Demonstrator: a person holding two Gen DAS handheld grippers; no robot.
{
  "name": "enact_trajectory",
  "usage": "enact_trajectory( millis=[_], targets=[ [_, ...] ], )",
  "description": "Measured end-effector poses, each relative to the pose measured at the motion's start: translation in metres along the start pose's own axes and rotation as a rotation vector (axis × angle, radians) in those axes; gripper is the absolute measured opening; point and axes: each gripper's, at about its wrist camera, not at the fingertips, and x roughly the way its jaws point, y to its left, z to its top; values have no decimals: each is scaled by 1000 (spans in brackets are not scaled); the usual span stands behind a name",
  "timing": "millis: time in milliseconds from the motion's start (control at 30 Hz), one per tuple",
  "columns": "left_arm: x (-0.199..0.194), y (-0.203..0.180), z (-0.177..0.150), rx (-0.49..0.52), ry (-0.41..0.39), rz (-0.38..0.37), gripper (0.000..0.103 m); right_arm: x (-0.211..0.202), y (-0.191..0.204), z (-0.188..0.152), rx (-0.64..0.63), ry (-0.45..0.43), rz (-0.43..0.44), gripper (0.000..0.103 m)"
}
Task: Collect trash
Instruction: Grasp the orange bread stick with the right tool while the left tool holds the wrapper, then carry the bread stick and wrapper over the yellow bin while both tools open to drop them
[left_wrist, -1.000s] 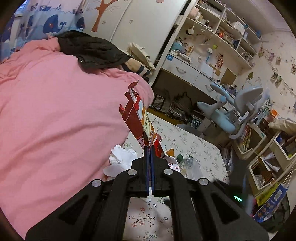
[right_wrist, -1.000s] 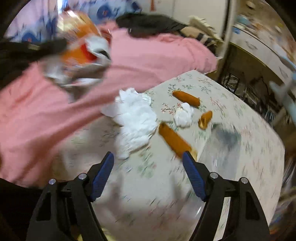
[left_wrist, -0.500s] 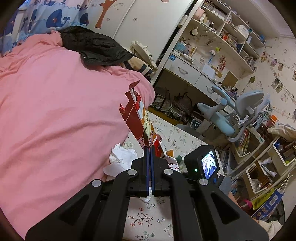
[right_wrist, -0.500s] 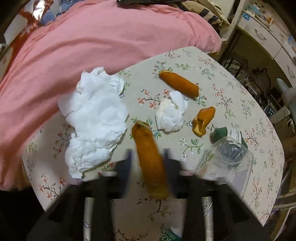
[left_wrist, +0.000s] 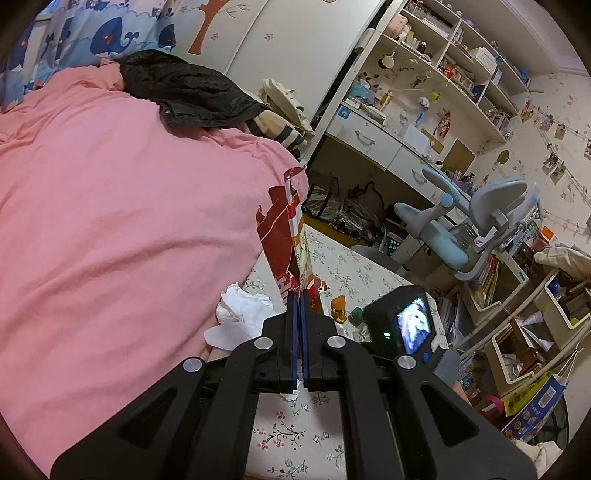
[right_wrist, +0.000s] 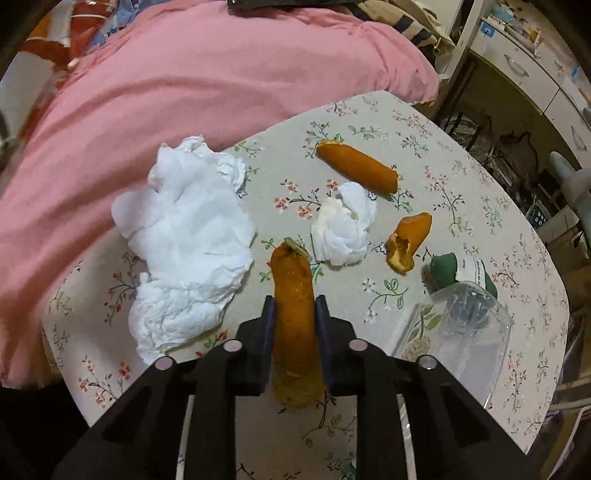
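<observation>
The right gripper (right_wrist: 293, 314) has just been closing and now pinches the long orange peel (right_wrist: 293, 317) lengthwise near the table's (right_wrist: 461, 184) front edge; the left gripper (left_wrist: 298, 295), jaws pressed narrow, holds a torn red wrapper (left_wrist: 282, 236) upright above the table's bed-side edge. The peel looks soft and curved, so it may bend or slip out on the lift. The big crumpled tissue (right_wrist: 184, 243) lies just beside it and could snag on a finger. The clear plastic container (right_wrist: 465, 332) sits near the front right corner and a careless swing might knock it off. Straight up is the open way; the pink blanket (right_wrist: 184, 92) crowds the left edge.
</observation>
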Motion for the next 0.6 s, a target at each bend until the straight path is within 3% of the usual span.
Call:
enact_trajectory(
  millis=[167,267,600],
  targets=[
    [-3,-5,-1,20,-11,-9,2,-60,-18,-23,163,-184,103,19],
    [-2,-9,-4,33,-5,-13,2,-102,-31,-56,277,-283,180,19],
    [0,-33,-33,121,46,-32,2,-138,-28,-174,526,-334,314,19]
  ],
)
